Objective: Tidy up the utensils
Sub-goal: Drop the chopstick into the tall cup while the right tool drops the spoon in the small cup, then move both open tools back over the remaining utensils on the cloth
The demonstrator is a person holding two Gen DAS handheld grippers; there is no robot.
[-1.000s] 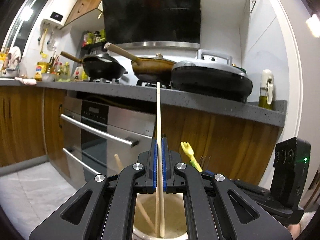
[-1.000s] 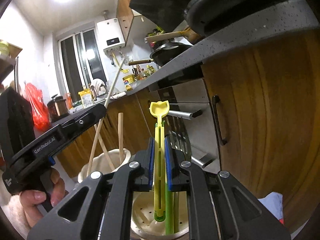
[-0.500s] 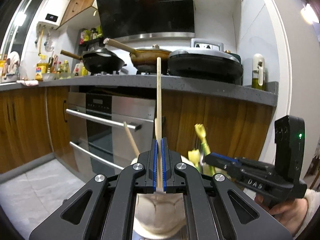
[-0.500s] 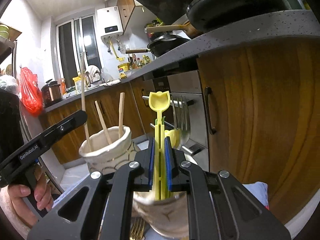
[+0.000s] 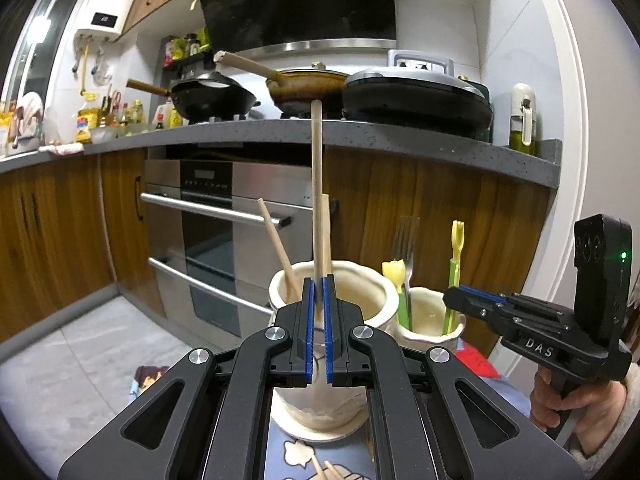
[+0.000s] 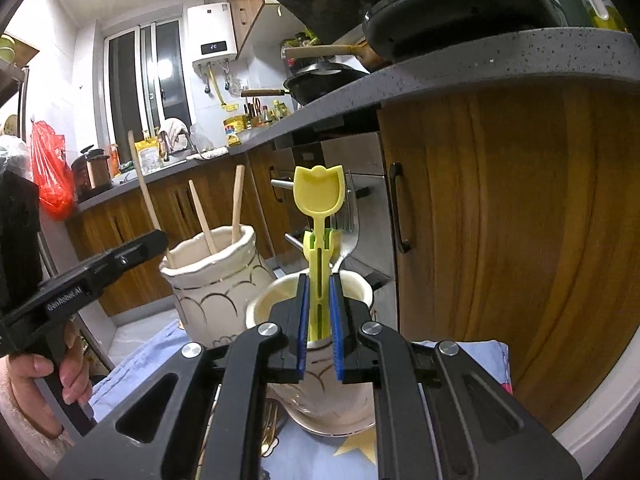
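Observation:
My left gripper (image 5: 316,292) has its jaws slightly apart around a wooden chopstick (image 5: 317,200) that stands in the large cream holder (image 5: 372,292) with other chopsticks (image 5: 276,244). My right gripper (image 6: 319,292) has its jaws slightly apart around the yellow plastic spoon (image 6: 319,196), which stands in the smaller cream cup (image 6: 360,284) with a metal fork (image 6: 348,232). The cup also shows in the left wrist view (image 5: 428,312), holding a yellow fork (image 5: 456,240). The large holder shows left of the cup in the right wrist view (image 6: 208,276).
Both holders stand on a blue patterned cloth (image 6: 132,364) on a low surface. Loose chopsticks (image 5: 324,468) and gold cutlery (image 6: 268,428) lie on it near me. Wooden cabinets (image 6: 500,240), an oven (image 5: 208,232) and a counter with pans (image 5: 304,88) are behind.
Both grippers have pulled back from above the holders and loosened. The chopstick and the yellow spoon have sunk into their holders.

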